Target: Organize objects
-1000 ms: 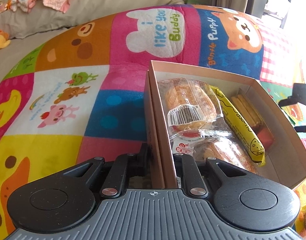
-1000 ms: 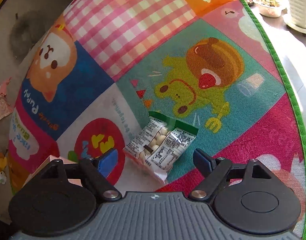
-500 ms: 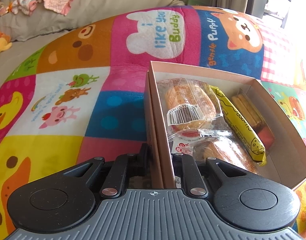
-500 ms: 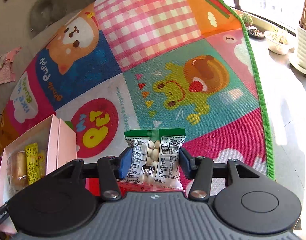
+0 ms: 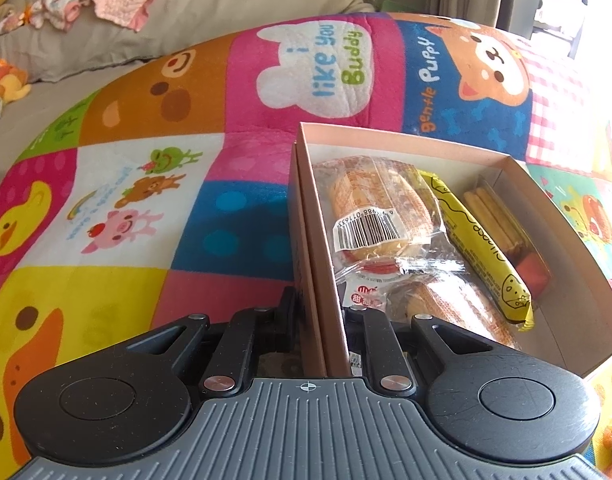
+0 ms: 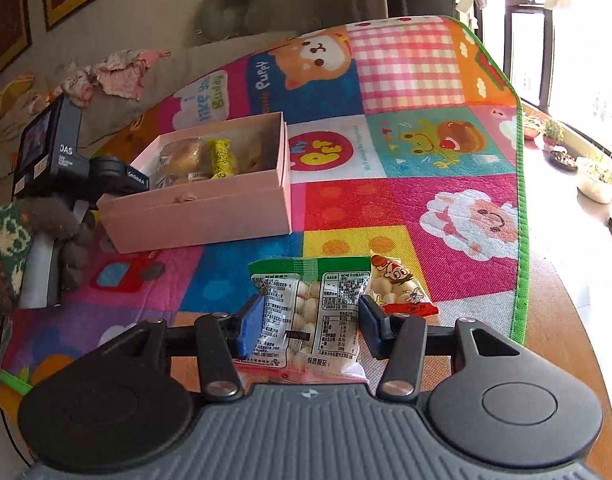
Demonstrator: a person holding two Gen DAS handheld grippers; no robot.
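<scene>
**A:** So what's the right gripper (image 6: 311,322) doing?

**B:** Its blue-padded fingers (image 6: 251,325) are about half closed, pinching a clear plastic snack bag of small white balls with a green top edge (image 6: 311,312) by its two sides, held up over the colourful cartoon patchwork play mat (image 6: 458,216). A second small bag with a red cartoon print (image 6: 400,286) lies on the mat just behind it.

**A:** And the left gripper (image 5: 320,320)?

**B:** Nearly shut, clamped on the near wall of the pink cardboard box (image 5: 306,240), one finger inside, one outside. The box sits on the mat holding wrapped buns (image 5: 382,208), a yellow wrapped bar (image 5: 478,240) and biscuit sticks (image 5: 502,216).
</scene>
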